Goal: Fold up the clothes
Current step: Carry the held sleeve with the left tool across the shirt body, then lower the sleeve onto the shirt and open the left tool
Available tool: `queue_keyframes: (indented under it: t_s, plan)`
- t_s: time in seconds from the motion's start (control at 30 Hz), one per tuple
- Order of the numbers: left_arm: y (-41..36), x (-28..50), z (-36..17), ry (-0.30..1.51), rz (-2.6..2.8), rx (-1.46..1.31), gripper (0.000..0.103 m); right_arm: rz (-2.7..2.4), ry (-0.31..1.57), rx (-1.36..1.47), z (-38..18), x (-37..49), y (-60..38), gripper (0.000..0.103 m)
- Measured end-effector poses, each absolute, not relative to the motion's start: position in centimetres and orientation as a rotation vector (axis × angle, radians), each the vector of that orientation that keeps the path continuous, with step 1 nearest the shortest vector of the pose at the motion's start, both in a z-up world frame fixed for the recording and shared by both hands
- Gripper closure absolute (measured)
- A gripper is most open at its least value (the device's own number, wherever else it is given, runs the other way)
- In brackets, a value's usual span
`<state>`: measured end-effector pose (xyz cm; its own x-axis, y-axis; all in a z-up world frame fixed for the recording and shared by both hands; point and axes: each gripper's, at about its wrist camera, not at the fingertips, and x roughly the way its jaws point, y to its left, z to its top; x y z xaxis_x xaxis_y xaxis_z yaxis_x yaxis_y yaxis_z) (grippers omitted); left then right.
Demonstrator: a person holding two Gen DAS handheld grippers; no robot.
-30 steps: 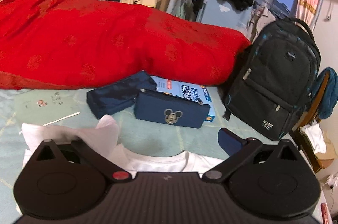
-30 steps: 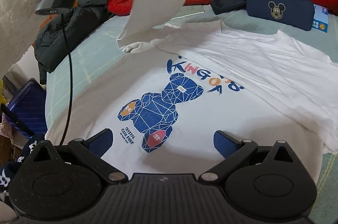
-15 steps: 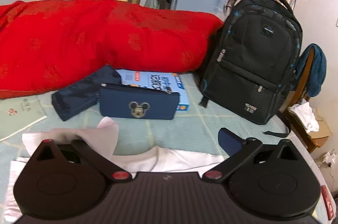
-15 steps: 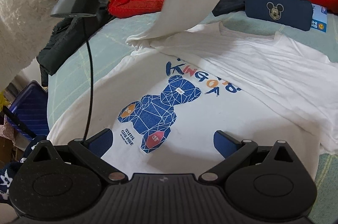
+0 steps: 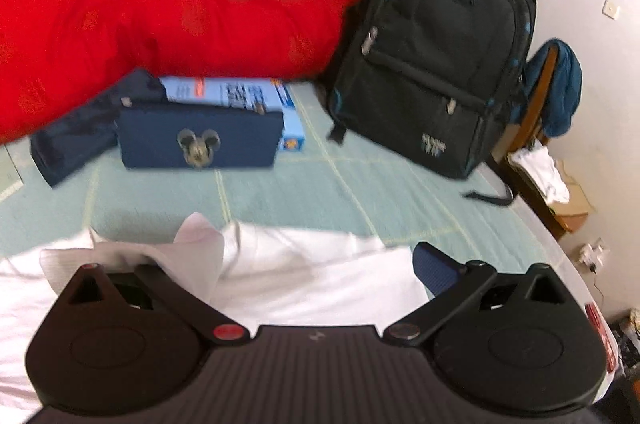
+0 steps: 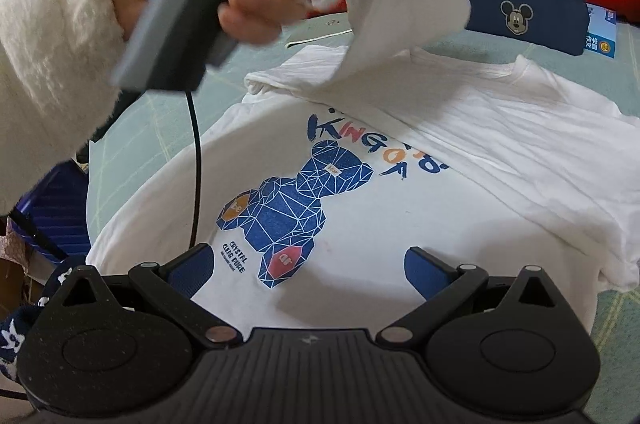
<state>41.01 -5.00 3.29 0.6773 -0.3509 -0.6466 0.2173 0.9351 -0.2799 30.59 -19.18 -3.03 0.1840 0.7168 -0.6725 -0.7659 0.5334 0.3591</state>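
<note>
1. The white T-shirt (image 6: pixel 460 192) lies spread on the bed (image 5: pixel 360 192), print side up, and the step in hand seems to be the folding of one sleeve (image 6: pixel 404 24) over the body.
2. The left gripper (image 5: pixel 304 260) holds the sleeve lifted above the shirt. Whether its jaws are clenched on the cloth, I cannot tell; one finger is hidden by fabric.
3. The right gripper (image 6: pixel 308 264) hovers over the hem with jaws released and nothing between them.
4. Next, I judge, the sleeve must be carried inward and laid flat without wrinkles.
5. Containers: the black backpack (image 5: pixel 436 56) and the navy pencil case (image 5: pixel 200 140) are both closed, so their contents are not visible.
</note>
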Motion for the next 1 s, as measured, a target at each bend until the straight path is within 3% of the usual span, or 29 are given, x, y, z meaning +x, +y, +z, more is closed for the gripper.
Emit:
queue_keyframes:
  t_s: [0.53,0.73,1.0]
  plan:
    - [-5.7,39.4,-3.4,0.889,-0.432,-0.233,0.001,1.033,0.918,-0.075,-3.8,31.3,-19.6,0.000]
    - [-2.4,36.3,-4.2,0.841,-0.401,-0.371,0.001,1.022,0.913,-0.043,-3.8,31.4,-19.9,0.000]
    - [-0.4,38.5,-4.4,0.799,-0.327,-0.531,0.001,1.028,0.912,-0.042,-4.2,31.0,-20.0,0.000]
